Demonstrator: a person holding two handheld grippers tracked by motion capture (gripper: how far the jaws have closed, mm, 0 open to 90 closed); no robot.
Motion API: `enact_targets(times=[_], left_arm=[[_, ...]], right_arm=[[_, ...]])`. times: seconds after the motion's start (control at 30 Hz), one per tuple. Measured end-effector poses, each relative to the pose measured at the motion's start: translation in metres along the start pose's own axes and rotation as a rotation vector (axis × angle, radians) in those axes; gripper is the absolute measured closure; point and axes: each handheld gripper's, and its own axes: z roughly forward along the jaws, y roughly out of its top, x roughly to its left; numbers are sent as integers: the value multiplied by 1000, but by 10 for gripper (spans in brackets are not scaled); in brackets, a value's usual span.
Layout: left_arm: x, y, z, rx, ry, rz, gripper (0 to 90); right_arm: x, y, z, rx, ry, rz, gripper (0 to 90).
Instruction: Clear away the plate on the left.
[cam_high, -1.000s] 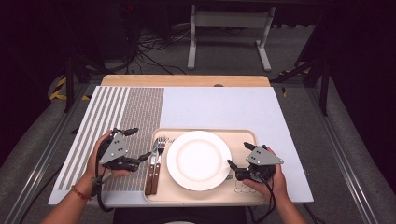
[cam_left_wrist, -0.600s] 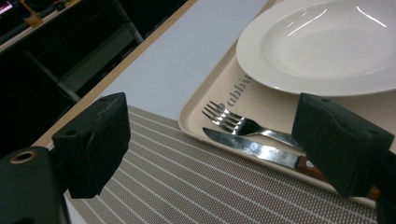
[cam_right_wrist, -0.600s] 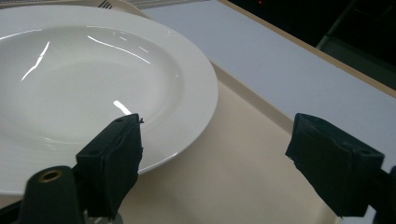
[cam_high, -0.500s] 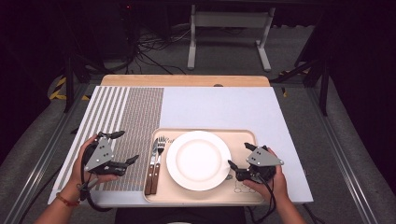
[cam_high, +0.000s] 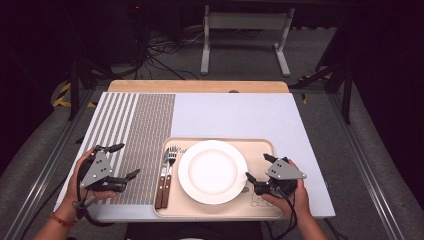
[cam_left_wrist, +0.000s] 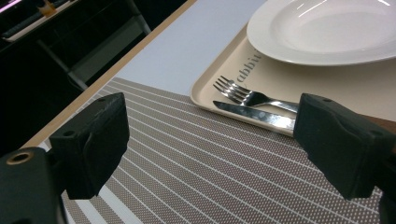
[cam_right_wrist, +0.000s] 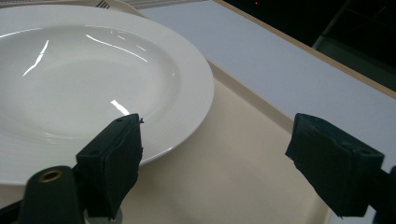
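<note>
A white plate (cam_high: 212, 171) (cam_left_wrist: 327, 29) (cam_right_wrist: 88, 79) rests in the middle of a beige tray (cam_high: 260, 151) (cam_left_wrist: 327, 86) (cam_right_wrist: 233, 177). A fork (cam_high: 172, 165) (cam_left_wrist: 247, 95) and a knife (cam_high: 162, 175) (cam_left_wrist: 254, 114) with brown handles lie side by side at the tray's left edge. My left gripper (cam_high: 124, 161) (cam_left_wrist: 210, 144) is open over the striped placemat (cam_high: 145, 140) (cam_left_wrist: 196, 163), left of the cutlery, holding nothing. My right gripper (cam_high: 259, 167) (cam_right_wrist: 215, 158) is open over the tray's right part, one jaw by the plate's rim, with nothing between the jaws.
The placemat and tray lie on a pale grey tabletop (cam_high: 235, 117) with a wooden back edge (cam_high: 200, 86). Dark floor, cables and a white stand (cam_high: 245, 30) lie beyond the table. A small drawing (cam_high: 260, 202) marks the tray's front right corner.
My left gripper has drawn back to the left, away from the cutlery, and now hovers over the placemat. The right gripper has stayed put.
</note>
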Motion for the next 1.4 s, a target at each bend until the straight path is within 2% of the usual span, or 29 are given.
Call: enact_targets(times=[0.23, 0.6, 0.7, 0.8, 1.0, 1.07, 1.1, 1.23, 1.27, 1.4], left_arm=[[-1, -4, -1, 1, 6, -1, 110], [-1, -15, -5, 6, 7, -43, 73], [-1, -23, -7, 0, -16, -91, 64], [-5, -28, -8, 0, -1, -122, 50], [-10, -28, -8, -6, -7, -128, 39], [-11, -28, -8, 6, -10, -115, 40], [-13, -30, -9, 7, -20, -129, 40], [-16, -30, -10, 26, -9, -113, 37], [-17, -30, -10, 13, -8, -128, 37], [-19, -28, -11, 10, -2, -112, 37]], right_arm=[[-2, -2, -2, -5, -4, 13, 173], [-3, -6, -5, 0, -10, 33, 149], [-3, -7, -6, -1, -11, 33, 149], [-2, -7, -7, -3, -12, 39, 149], [1, -6, -5, 4, -2, 24, 148], [0, -7, -4, 4, -1, 24, 149], [0, -7, -4, 3, -1, 26, 149], [-3, -8, -5, 1, 0, 31, 149], [-3, -8, -5, -1, -2, 33, 149], [-3, -7, -5, -5, 1, 20, 149]])
